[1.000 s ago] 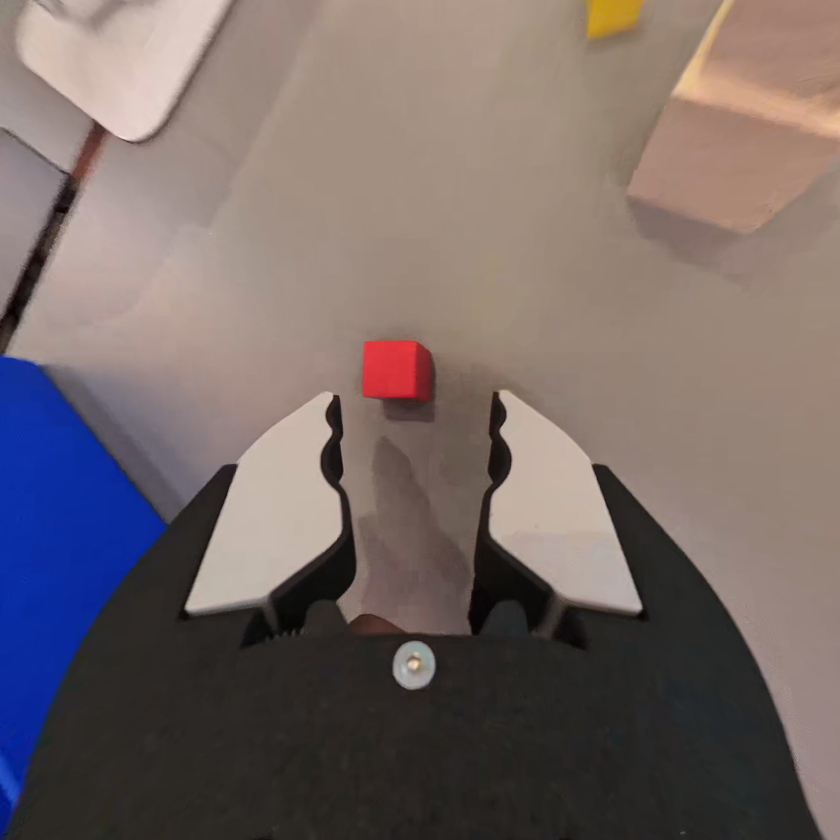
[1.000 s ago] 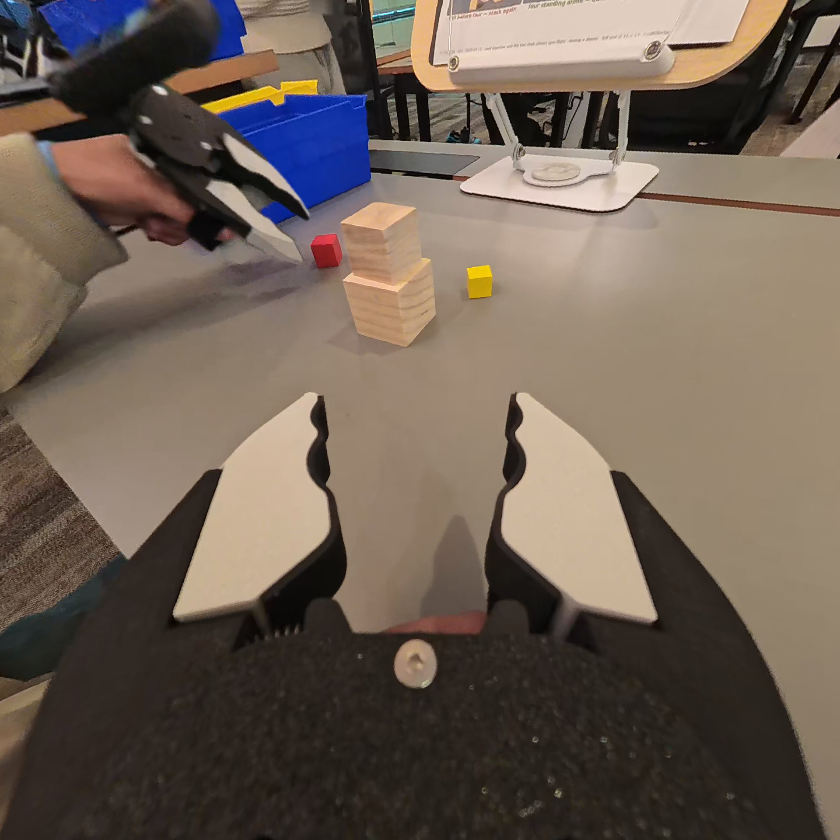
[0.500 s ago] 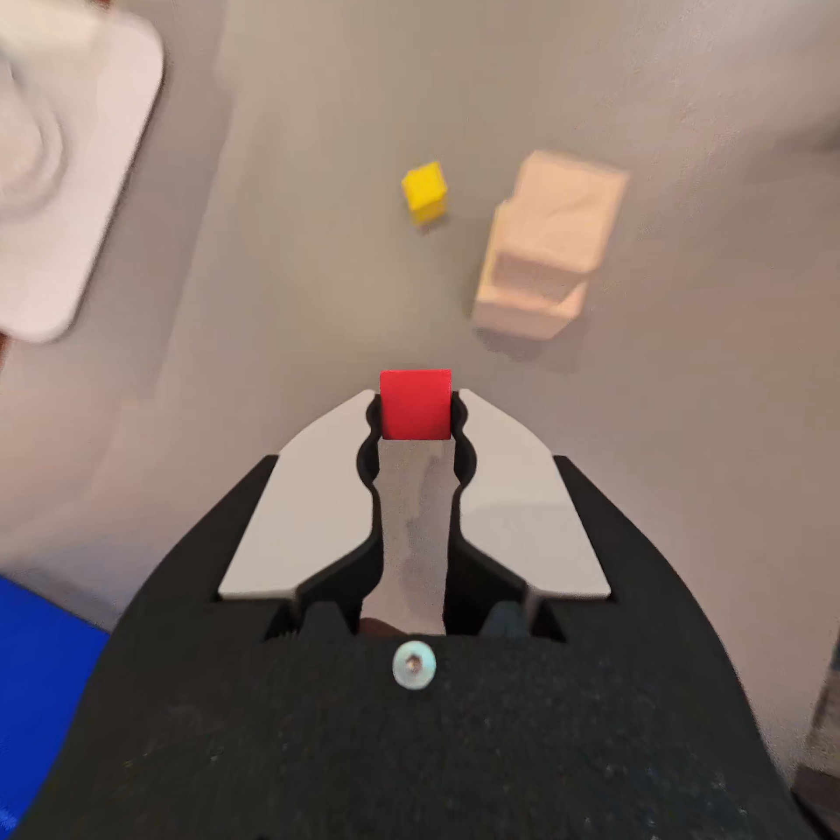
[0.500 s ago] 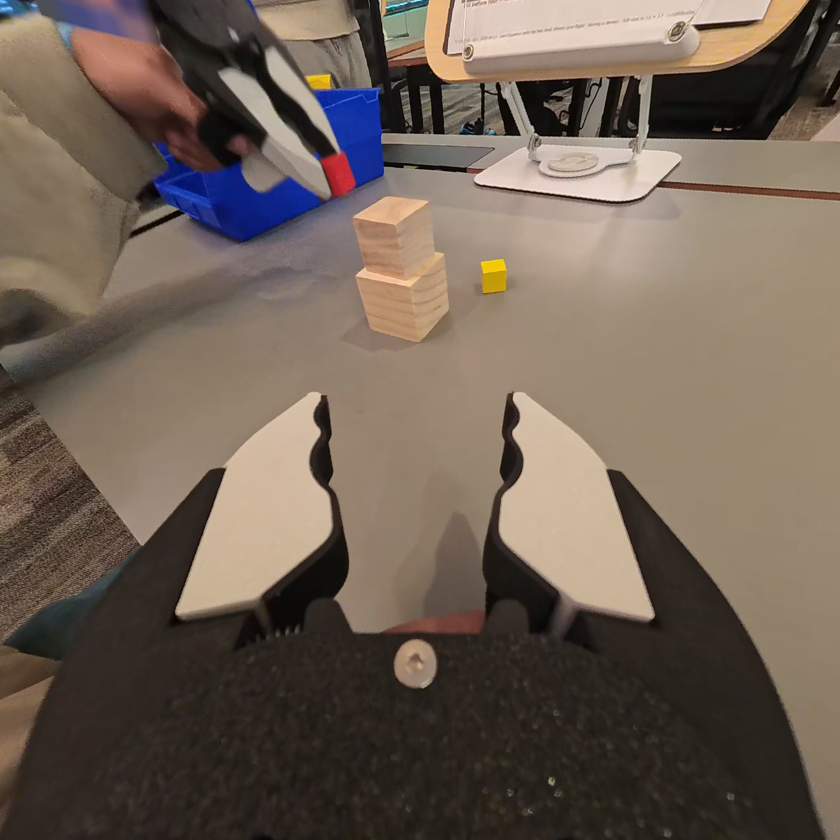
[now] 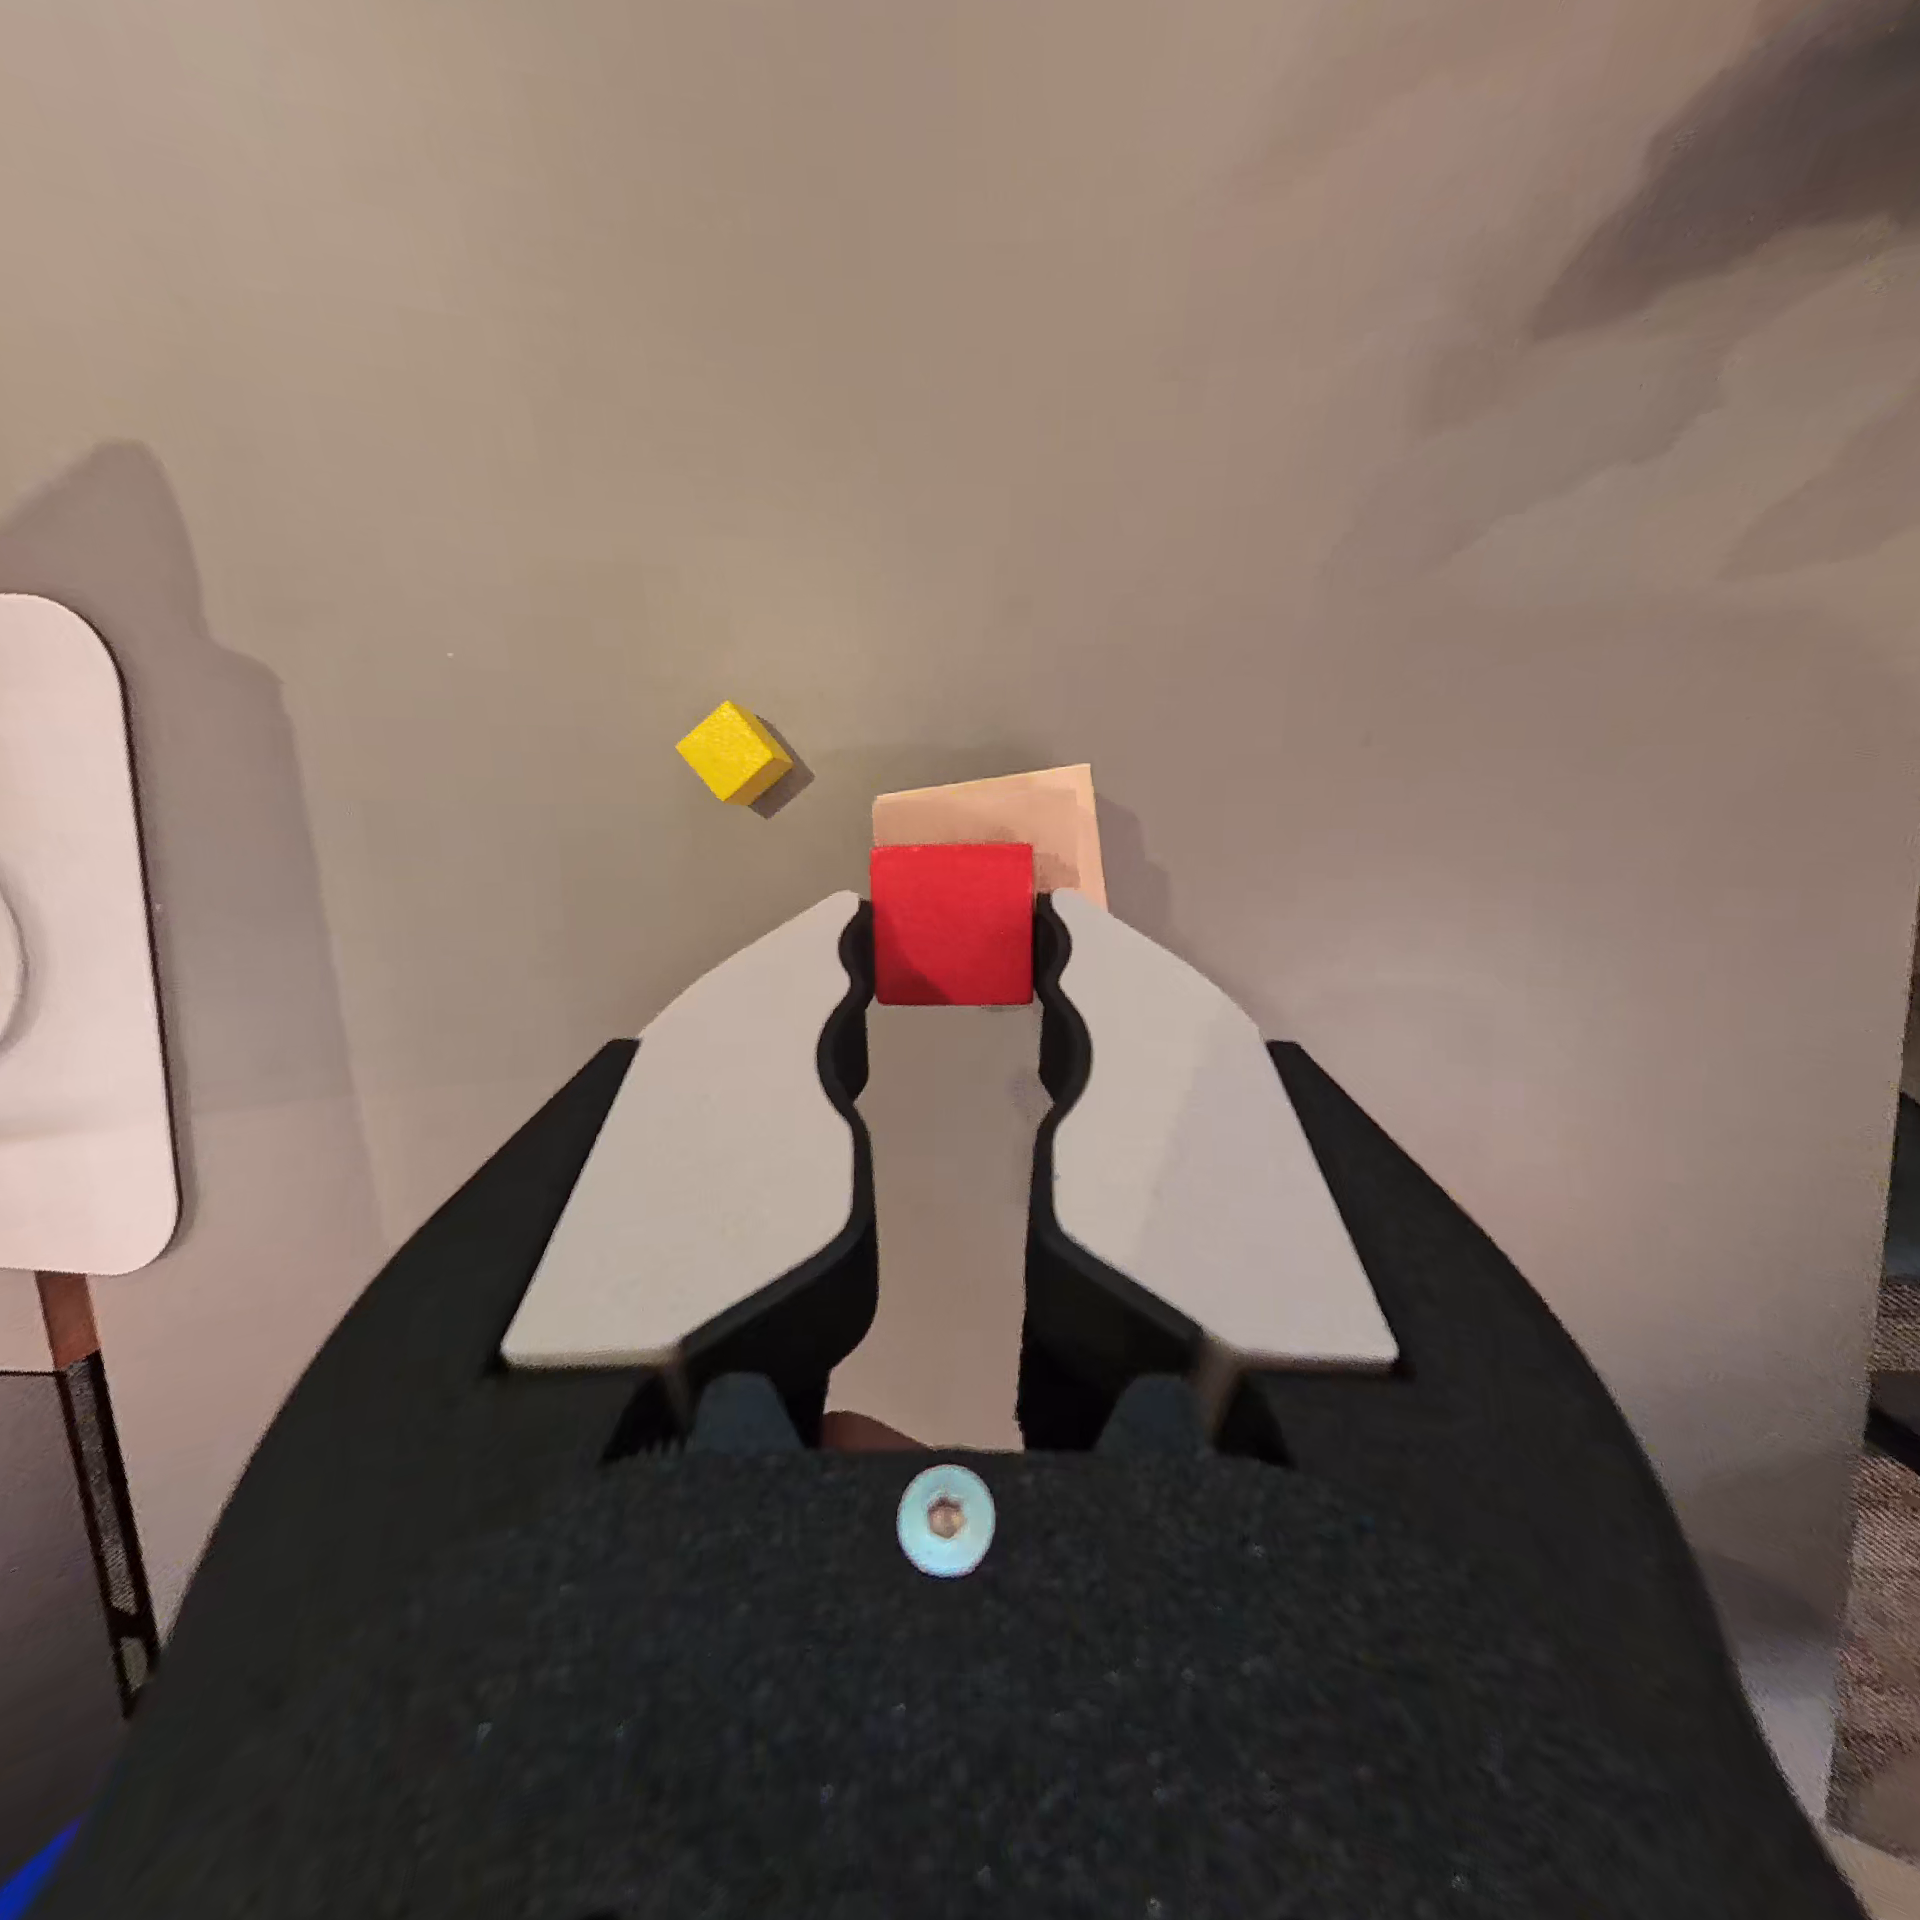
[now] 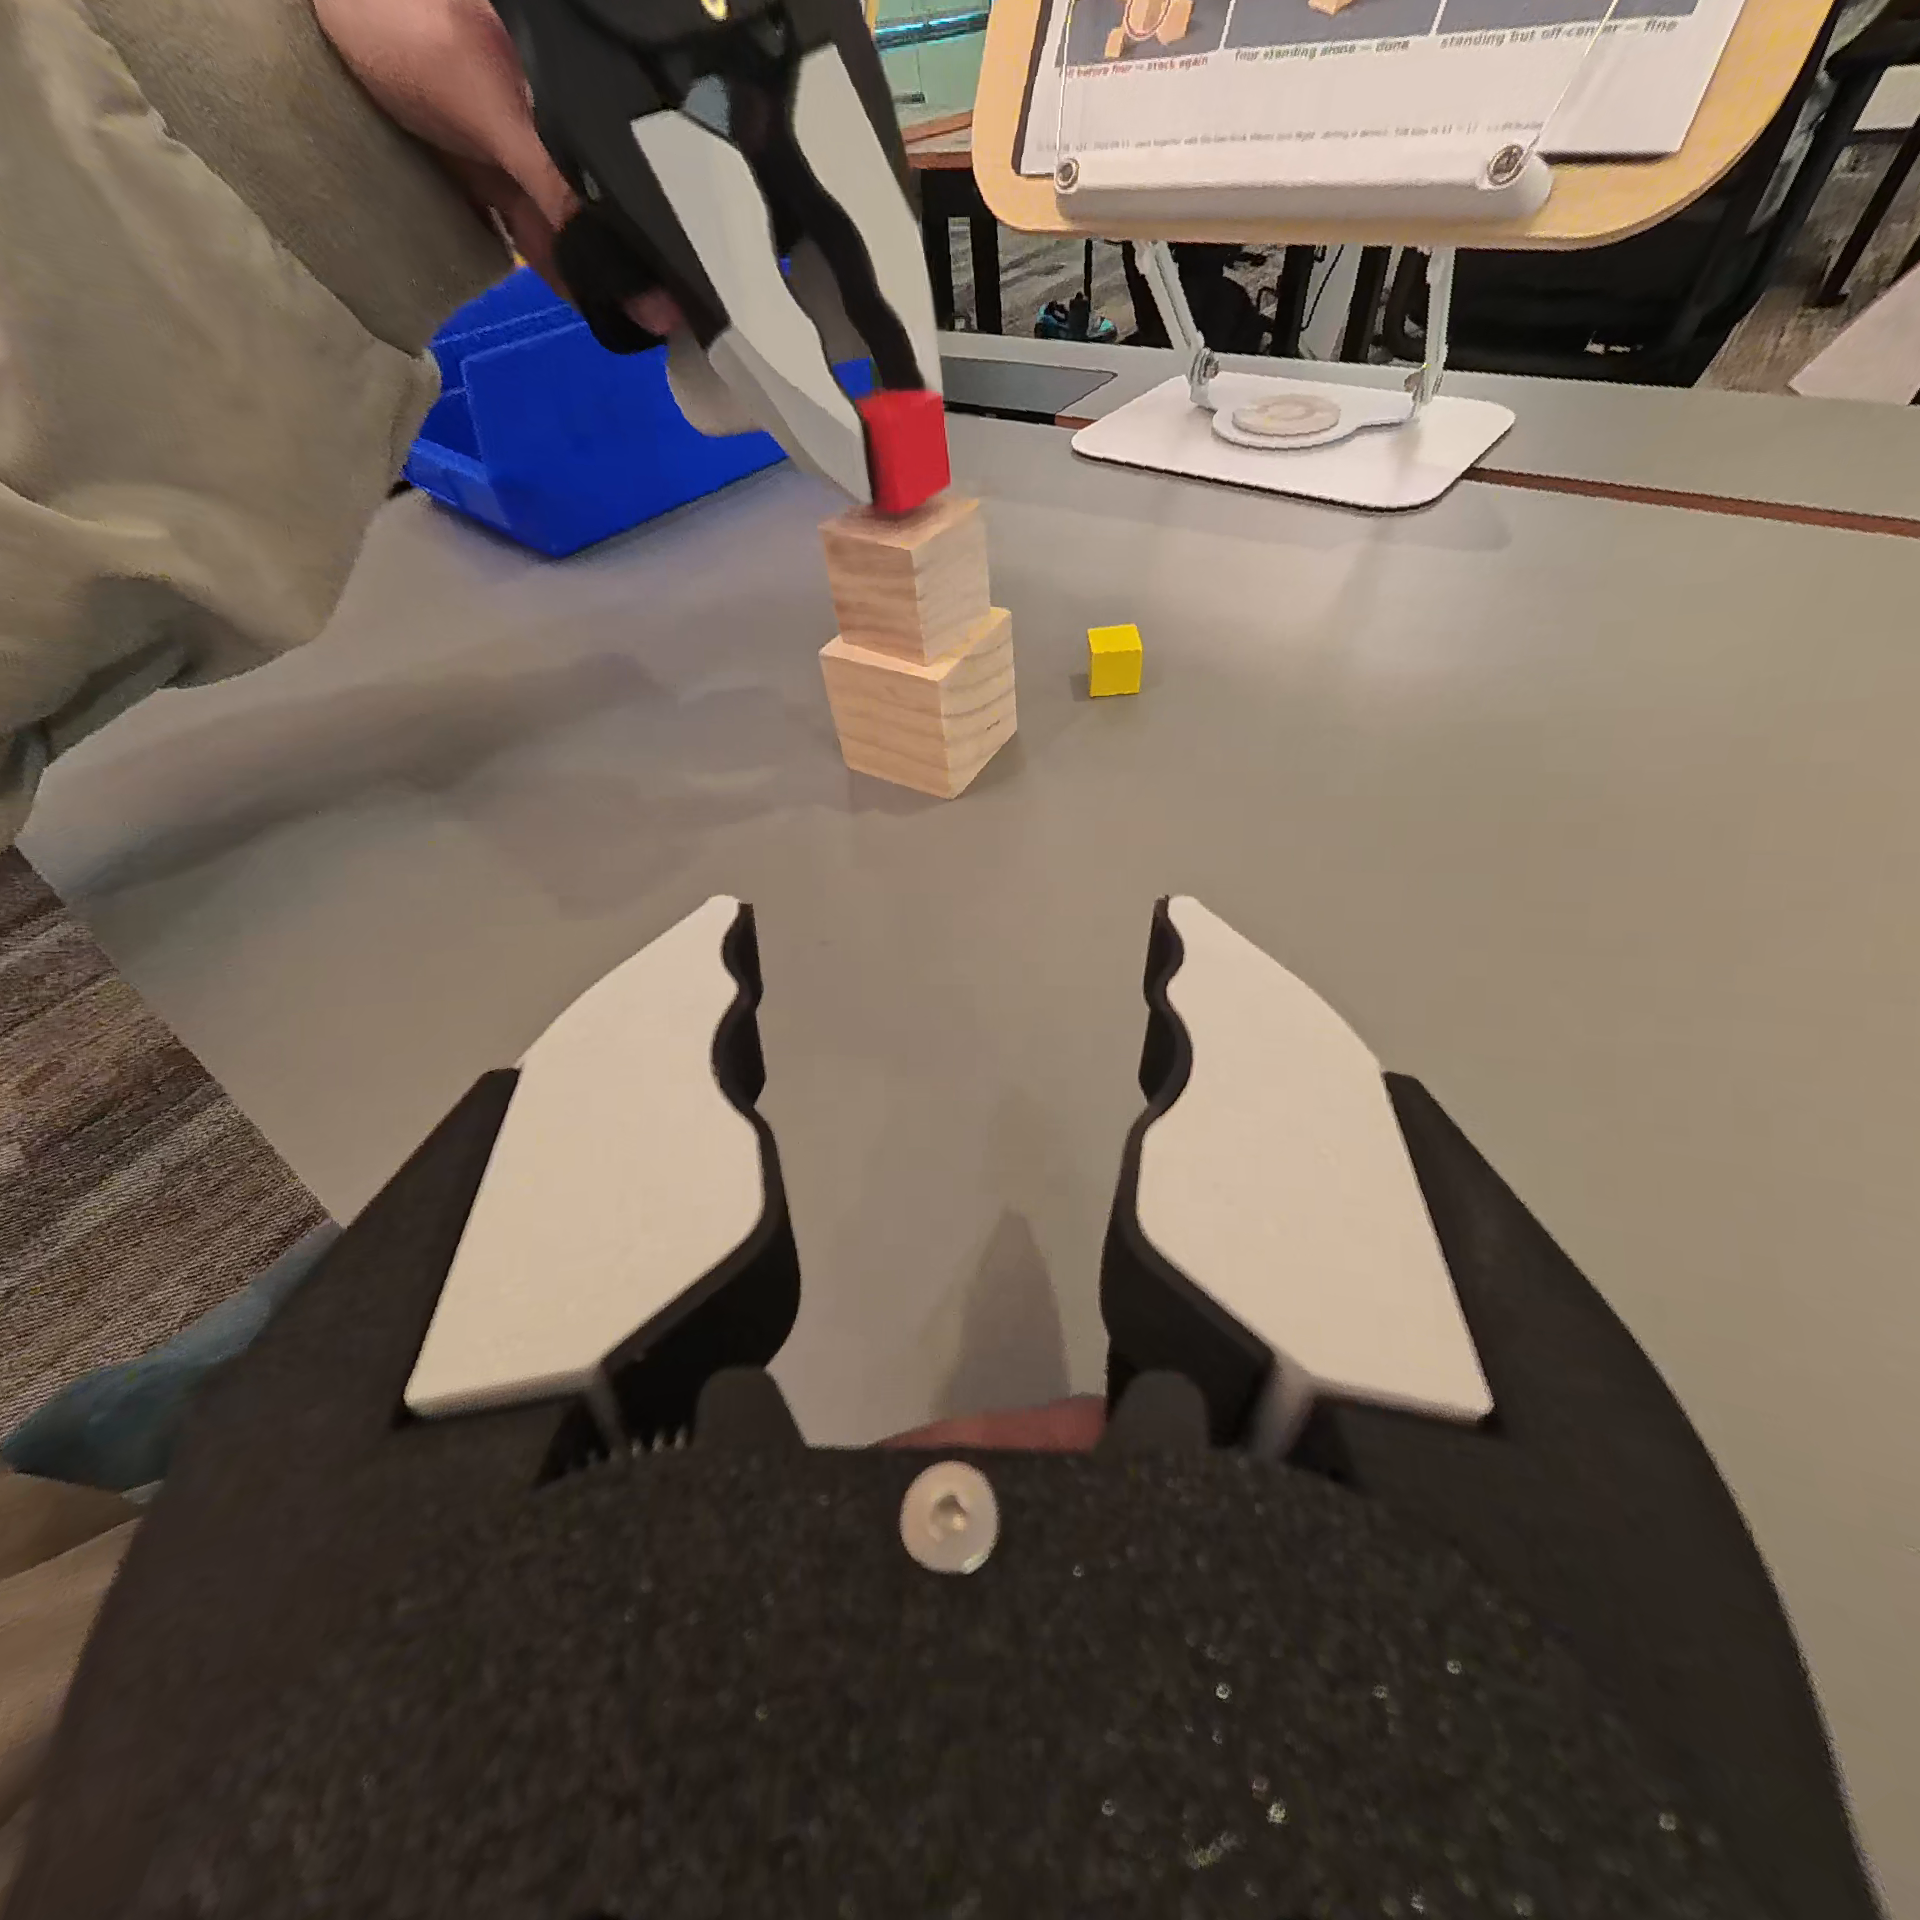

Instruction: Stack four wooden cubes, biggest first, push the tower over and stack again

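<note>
**On top of the two-block tower: red cube going in as number three**

Over the tower, the left tongs (image 6: 868,457) are clenched on the red cube (image 6: 906,449), pinched right at the tips. From the right wrist view the cube's bottom edge looks like it's just meeting the top of the smaller wooden block (image 6: 906,582), though I can't tell if it's fully seated or a hair above. That block sits on the bigger wooden block (image 6: 920,701), twisted a bit relative to it, so the tower isn't perfectly squared up.

The yellow cube (image 6: 1115,659) is alone on the grey surface (image 6: 1455,831), just beside the tower on its right in that view. It's the last one to go on.

The right tongs (image 6: 951,1013) are spread wide and empty, parked well back from the tower.

My take on doing this step well: centre the red cube over the top block, level it out since it looks slightly tilted in the grip, set it down flat, then open slowly and lift straight up. Any sideways drag on release could nudge that already-twisted top block.
</note>
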Demonstrator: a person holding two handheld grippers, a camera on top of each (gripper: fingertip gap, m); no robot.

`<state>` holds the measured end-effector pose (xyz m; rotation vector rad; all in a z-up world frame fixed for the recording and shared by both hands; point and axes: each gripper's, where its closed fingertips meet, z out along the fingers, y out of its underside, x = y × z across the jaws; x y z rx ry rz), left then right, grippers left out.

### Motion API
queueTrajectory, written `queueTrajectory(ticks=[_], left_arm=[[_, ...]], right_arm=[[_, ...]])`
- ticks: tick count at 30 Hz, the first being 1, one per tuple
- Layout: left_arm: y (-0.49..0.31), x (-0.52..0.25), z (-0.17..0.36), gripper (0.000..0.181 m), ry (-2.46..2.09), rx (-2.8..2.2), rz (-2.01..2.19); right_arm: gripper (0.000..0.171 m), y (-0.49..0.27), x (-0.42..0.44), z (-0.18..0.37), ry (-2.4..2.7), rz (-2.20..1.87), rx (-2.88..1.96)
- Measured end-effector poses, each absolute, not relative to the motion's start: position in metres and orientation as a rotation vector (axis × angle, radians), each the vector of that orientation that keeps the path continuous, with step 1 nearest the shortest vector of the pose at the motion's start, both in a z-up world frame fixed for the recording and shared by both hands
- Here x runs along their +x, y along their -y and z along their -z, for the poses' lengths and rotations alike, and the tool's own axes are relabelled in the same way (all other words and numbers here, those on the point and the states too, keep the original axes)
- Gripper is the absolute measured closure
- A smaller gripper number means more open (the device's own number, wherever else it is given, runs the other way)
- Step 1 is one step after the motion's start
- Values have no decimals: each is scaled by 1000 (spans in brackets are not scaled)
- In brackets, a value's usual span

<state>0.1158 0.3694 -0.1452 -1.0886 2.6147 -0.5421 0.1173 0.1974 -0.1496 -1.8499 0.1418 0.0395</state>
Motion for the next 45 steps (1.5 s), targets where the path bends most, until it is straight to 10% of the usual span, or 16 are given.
queueTrajectory(ticks=[8, 15, 28, 45], left_arm=[[-368, 111, 150, 152, -2622, -1134, 585], [-361, 106, 133, 116, -2487, -1158, 661], [-393, -42, 126, 125, -985, -1643, 734], [-368, -50, 162, 127, -1008, -1685, 676]], right_arm=[[100, -198, 113, 150, -127, -44, -1859], [101, -201, 112, 154, -133, -72, -1871], [101, -221, 128, 160, -43, 0, -1973], [118, -382, 193, 217, 1690, 161, -2243]])
